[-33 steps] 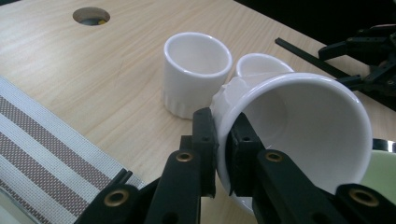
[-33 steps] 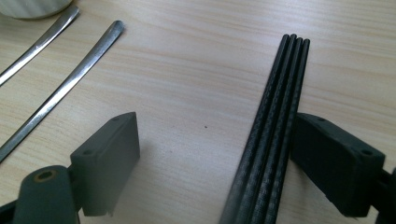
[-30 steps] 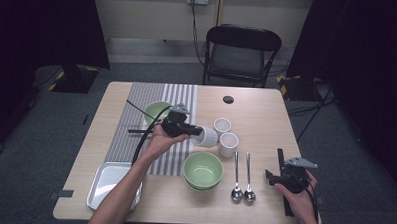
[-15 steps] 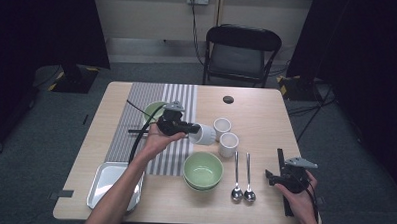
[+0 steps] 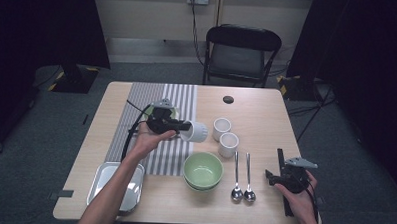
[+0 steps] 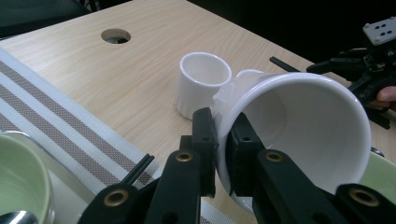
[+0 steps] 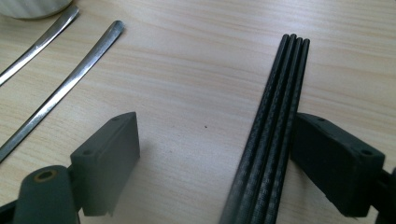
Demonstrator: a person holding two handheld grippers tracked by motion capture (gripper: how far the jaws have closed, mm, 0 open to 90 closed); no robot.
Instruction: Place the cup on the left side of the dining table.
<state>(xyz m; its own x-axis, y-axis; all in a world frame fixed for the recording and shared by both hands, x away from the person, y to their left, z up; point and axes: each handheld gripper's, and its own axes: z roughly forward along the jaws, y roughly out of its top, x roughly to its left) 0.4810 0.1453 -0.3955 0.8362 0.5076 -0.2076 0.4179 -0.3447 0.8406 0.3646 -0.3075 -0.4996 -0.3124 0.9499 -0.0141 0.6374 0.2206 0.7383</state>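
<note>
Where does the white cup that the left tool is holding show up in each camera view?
High view: the white cup lies tipped on its side at table centre, in the left tool.
Left gripper view: it is large at centre right, wall pinched between the jaws.
Right gripper view: not in it.
Shared landmark: the upright white cup beside it.

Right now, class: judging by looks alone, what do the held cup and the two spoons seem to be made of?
Cup: probably glazed ceramic; white, smooth and glossy, with a thick rim, clamped in the left gripper. Spoons: probably polished metal, perhaps steel; silvery, with bright reflections along the handles.
</note>
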